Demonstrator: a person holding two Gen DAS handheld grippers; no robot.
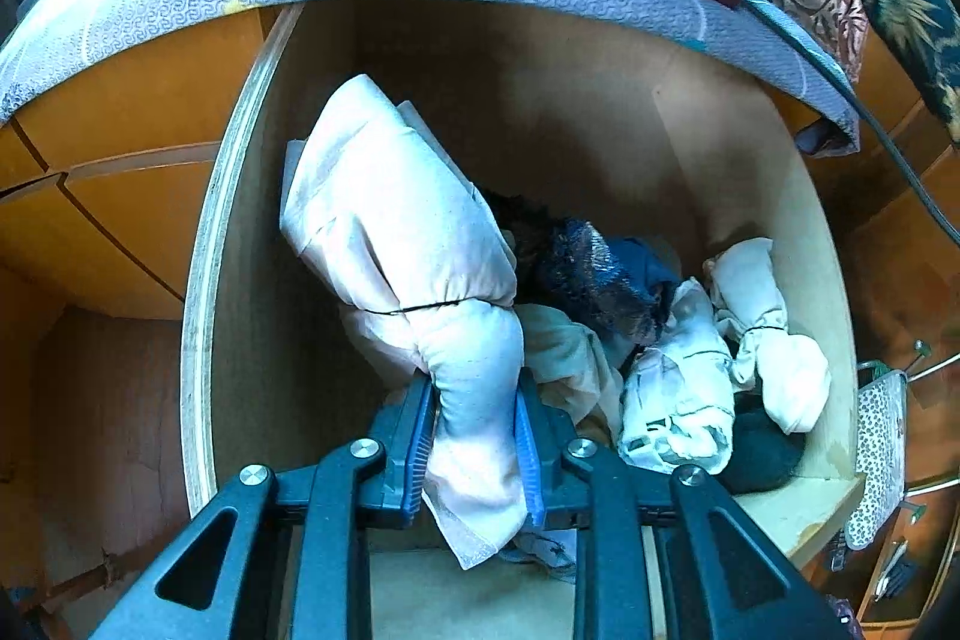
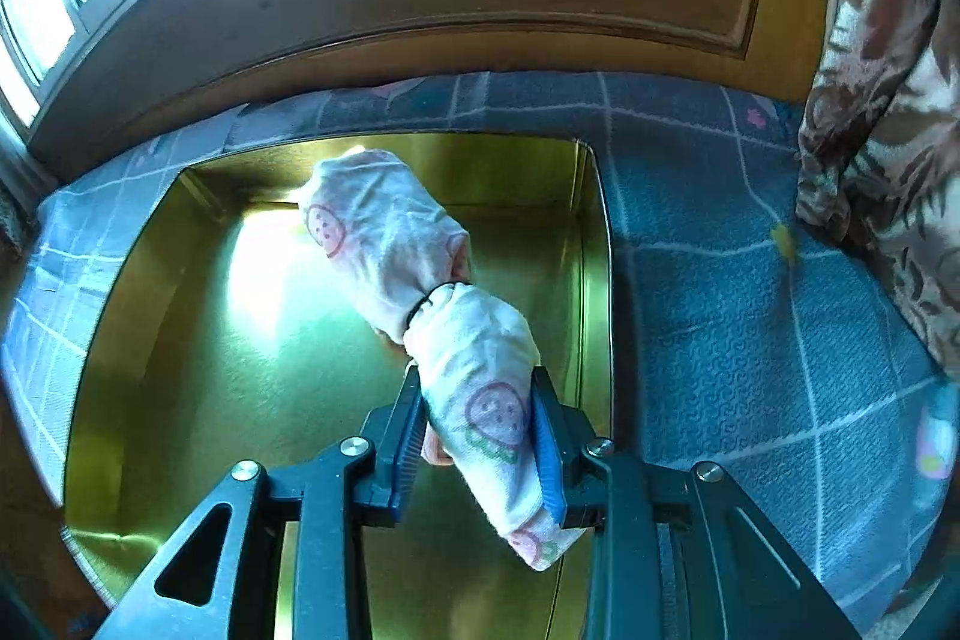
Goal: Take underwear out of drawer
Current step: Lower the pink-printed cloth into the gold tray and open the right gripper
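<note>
Pale pink roll [image 1: 414,244], band-tied for 1 pinch, clamped in left gripper [image 1: 477,451] above drawer [image 1: 207,280]; right gripper [image 2: 483,439] clamps printed roll [image 2: 474,376] over gold tin [image 2: 594,280], likely drop spot.

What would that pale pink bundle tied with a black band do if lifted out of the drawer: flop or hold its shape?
The pale pink bundle, pinched in the left gripper, would probably hold its rolled shape, since a black band cinches it. It looks soft and likely light. Its loose end may dangle.

Each hand-held gripper — left hand-held gripper [image 1: 474,436], right hand-held gripper [image 2: 480,436] — has black angular linkage arms with silver round screws and blue ribbed pads [image 1: 420,451]; a dark patterned sleeve [image 1: 912,4] and black cable [image 1: 798,46] show
</note>
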